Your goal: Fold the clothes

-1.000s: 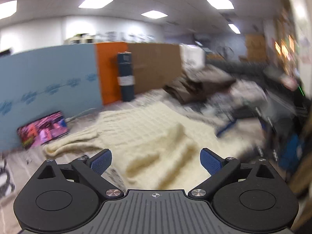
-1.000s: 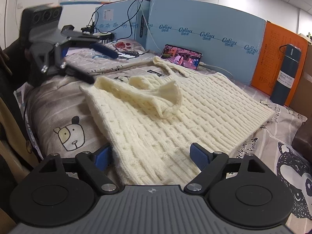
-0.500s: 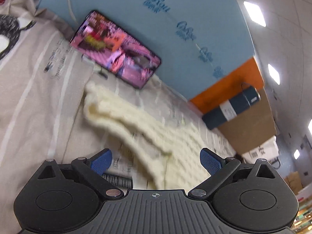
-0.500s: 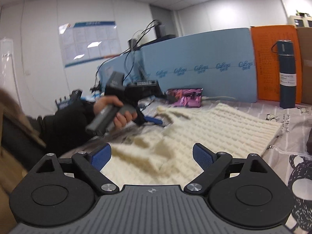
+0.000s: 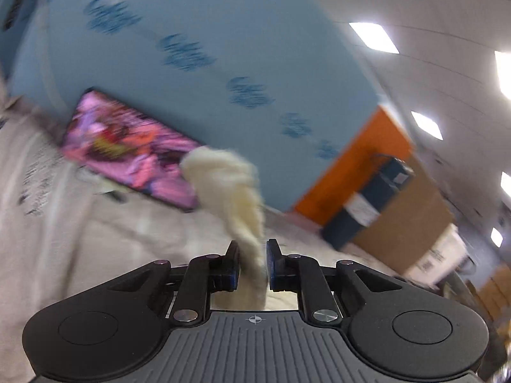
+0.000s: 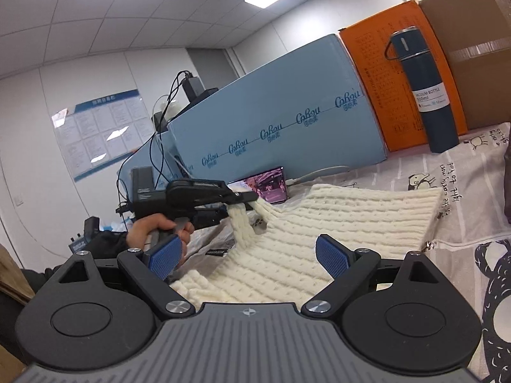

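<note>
the left gripper point(image 5: 251, 263) is closing on the sweater's point(image 6: 335, 223) strap, the knit's long axis running right across the bed point(image 6: 472, 166), its hem under the empty, wide-open right gripper point(image 6: 246, 260), which is nearer.

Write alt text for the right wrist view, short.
The left gripper, held in a person's hand, is closing on a strap-like end of a cream knit sweater spread on a printed sheet. The right gripper hovers open over its near edge; a phone and blue bottle stand behind.
</note>
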### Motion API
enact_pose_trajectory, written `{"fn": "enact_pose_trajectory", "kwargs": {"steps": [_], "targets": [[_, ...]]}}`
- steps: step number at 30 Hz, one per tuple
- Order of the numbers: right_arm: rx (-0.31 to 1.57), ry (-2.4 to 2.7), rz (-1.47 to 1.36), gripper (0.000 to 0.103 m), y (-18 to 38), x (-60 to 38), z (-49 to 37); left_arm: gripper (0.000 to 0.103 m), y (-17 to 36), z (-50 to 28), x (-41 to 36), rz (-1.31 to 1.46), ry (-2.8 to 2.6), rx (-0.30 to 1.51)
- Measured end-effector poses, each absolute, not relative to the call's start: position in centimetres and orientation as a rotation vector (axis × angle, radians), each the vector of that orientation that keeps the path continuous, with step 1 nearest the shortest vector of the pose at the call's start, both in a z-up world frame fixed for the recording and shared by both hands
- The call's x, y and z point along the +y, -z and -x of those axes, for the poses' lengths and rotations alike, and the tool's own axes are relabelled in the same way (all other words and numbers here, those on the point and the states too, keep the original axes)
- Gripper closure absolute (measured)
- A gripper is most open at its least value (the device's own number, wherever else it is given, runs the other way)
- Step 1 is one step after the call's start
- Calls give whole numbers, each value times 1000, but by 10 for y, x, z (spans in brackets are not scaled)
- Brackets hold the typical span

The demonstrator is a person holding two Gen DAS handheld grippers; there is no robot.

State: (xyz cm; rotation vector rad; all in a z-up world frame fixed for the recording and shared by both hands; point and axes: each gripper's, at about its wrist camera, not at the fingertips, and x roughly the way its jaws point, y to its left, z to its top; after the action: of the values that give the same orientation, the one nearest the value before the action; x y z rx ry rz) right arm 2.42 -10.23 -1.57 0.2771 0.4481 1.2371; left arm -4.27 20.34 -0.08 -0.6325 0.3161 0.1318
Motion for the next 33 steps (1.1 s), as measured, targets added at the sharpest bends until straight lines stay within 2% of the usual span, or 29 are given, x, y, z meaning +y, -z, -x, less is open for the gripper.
{"fn": "enact_pose_trajectory", "kwargs": {"steps": [5, 7, 9, 11, 12, 19, 22, 26, 29, 33], "targets": [[444, -1241, -285, 12, 17, -103, -25, 87, -16, 34, 160, 413, 45, 382], [445, -1243, -288, 12, 17, -103, -25, 80, -15, 28, 140, 323, 104, 441], [447, -1242, -289, 12, 17, -104, -26, 66, -13, 23, 121, 221, 165, 505], [448, -1239, -292, 12, 17, -105, -26, 23, -10, 26, 105, 137, 170, 538], [448, -1236, -293, 12, 18, -105, -26, 18, -11, 29, 101, 113, 177, 533], [446, -1228, -303, 12, 18, -108, -28, 9, -36, 59, 101, 29, 259, 409], [449, -1222, -302, 12, 18, -107, -28, 9, -32, 50, 108, 13, 136, 423], [476, -1201, -285, 12, 20, -104, -30, 9, -8, 28, 115, -45, 9, 537], [493, -1193, -270, 11, 22, -102, -31, 9, -12, 37, 125, 56, 85, 500], [492, -1226, -249, 10, 21, -101, -27, 8, -36, 76, 113, -42, 176, 375]]}}
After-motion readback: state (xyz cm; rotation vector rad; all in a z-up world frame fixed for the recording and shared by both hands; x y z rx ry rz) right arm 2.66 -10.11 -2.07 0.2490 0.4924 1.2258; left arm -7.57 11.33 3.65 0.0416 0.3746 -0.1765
